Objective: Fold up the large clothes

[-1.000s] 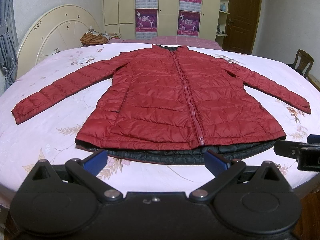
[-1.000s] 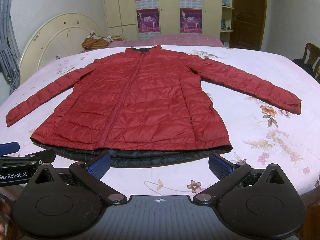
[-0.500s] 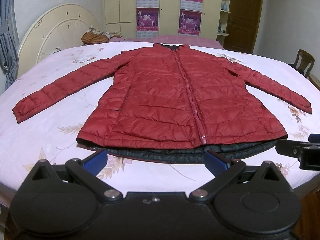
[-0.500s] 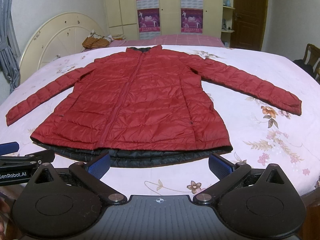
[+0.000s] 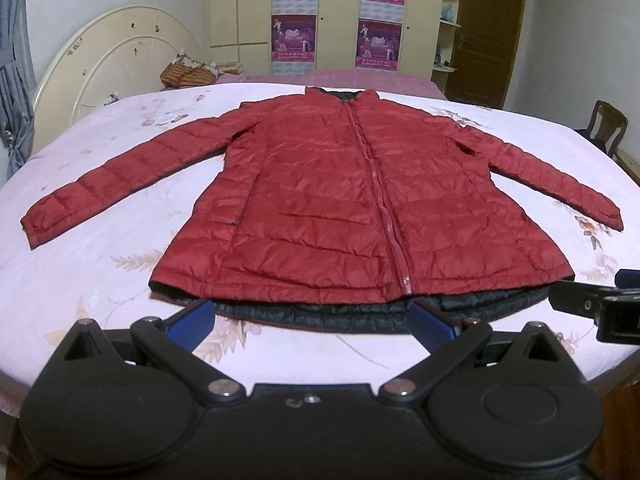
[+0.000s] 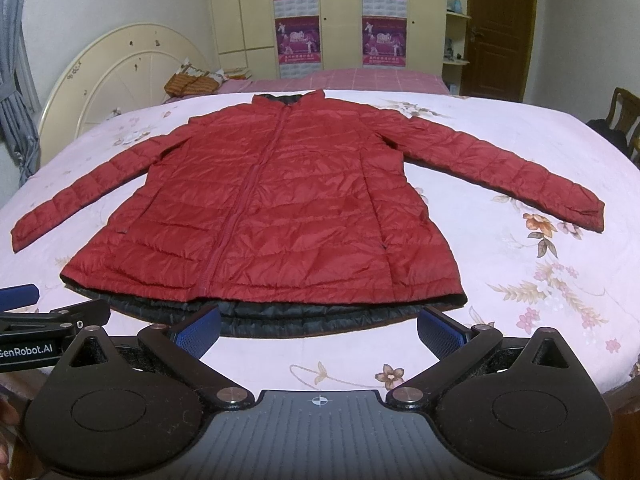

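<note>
Spread flat and zipped on the floral bed sheet point(image 6: 520, 160), sleeves out, red down jacket point(image 5: 360, 200) ready for folding; left tool point(image 5: 312, 322) and right tool point(image 6: 320, 330) both apart, empty, poised near the hem.

The jacket point(image 5: 344, 208) covers its own back panel; only a dark strip of lining point(image 5: 360, 312) shows below the hem. The right gripper point(image 5: 600, 308) is cut off by the left view's edge, as is the chair point(image 6: 624, 120) in the right view. Poster point(image 6: 298, 40) text is too small to read.
</note>
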